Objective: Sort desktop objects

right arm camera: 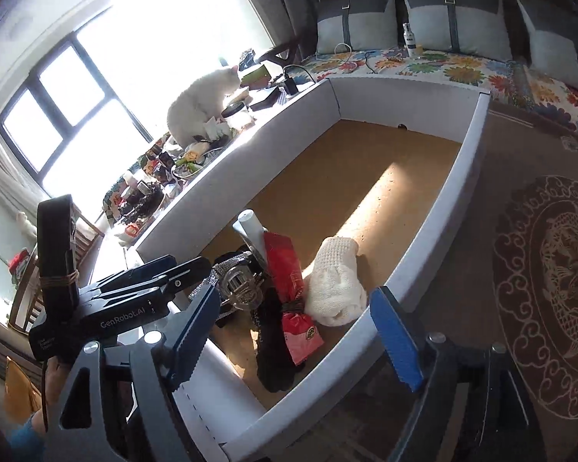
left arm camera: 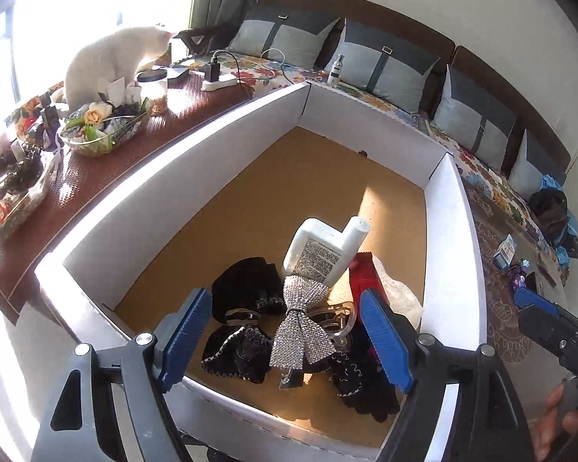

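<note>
- Cat [left arm camera: 108, 61] on the far-left bench [left arm camera: 196, 100], among jars and a bowl [left arm camera: 100, 134]: judged risk, it could knock clutter off or step into the box.
- Left gripper [left arm camera: 289, 342]: fingers [left arm camera: 185, 335] stand apart with nothing between them, hovering over the near edge of the box [left arm camera: 173, 161].
- The sorted things sit bunched in the box's near end: black knits [left arm camera: 242, 288], a sparkly bow [left arm camera: 300, 327] lying over a clear clip, a white bottle [left arm camera: 323, 250] leaning on them.
- Risk: the heap is tangled, so one grab may lift two pieces, and the leaning bottle may topple.
- Red packet [right arm camera: 289, 292] and cream towel [right arm camera: 337, 285] lie just right of the heap.
- Right gripper [right arm camera: 296, 335]: fingers parted and empty, straddling the box's near wall; lowering could strike the wall or the left tool close beside it.
</note>
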`<act>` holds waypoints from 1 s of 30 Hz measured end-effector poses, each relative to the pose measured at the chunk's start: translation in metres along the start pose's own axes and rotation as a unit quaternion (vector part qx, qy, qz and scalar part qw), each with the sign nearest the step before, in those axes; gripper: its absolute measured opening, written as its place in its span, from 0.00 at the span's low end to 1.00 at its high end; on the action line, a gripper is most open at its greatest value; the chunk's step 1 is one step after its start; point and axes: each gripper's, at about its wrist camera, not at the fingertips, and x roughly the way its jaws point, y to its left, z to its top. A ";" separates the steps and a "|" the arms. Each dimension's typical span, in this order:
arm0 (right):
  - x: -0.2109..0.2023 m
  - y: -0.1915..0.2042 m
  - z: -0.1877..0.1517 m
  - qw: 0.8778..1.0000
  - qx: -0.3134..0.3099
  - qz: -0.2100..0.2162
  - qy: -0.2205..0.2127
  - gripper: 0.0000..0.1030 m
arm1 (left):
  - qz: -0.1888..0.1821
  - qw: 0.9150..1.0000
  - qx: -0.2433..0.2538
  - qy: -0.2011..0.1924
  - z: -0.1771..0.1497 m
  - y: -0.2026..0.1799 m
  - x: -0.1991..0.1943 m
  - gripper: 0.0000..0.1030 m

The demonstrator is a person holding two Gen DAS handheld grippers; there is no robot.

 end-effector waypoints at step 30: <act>-0.160 -0.301 -0.182 0.921 0.134 -0.365 0.008 0.99 | -0.086 0.957 0.268 0.061 -0.148 -0.367 0.089 1.00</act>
